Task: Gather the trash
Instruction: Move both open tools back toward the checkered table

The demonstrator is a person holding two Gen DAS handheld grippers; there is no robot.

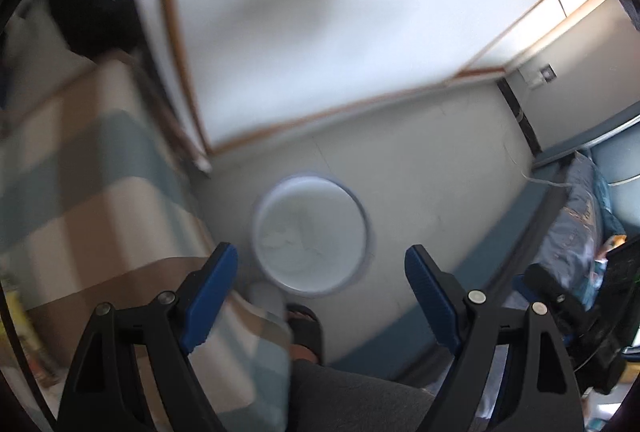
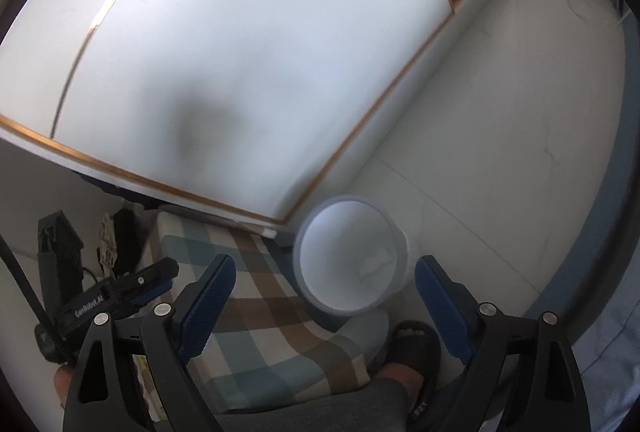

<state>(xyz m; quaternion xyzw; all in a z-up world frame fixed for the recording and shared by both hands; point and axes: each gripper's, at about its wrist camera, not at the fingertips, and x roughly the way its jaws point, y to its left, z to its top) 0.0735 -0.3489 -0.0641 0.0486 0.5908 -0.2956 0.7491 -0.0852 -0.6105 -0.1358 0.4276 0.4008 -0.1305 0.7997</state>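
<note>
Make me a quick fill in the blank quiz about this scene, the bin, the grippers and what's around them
1. The white trash bin stands on the ______.
2. Both the left gripper and the right gripper are ______, with nothing between their fingers.
3. The cushion beside the bin has a ______ pattern.
4. The person's foot near the bin wears a black ______.

Missing words: floor; open; checked; sandal

Soft daylight fills both fisheye views, glaring on the white wardrobe doors (image 2: 240,43) at upper left in the right wrist view, while motion blur smears the bin (image 1: 310,236) and checked cushion (image 1: 92,191), and black vignetting bends the edges.
</note>
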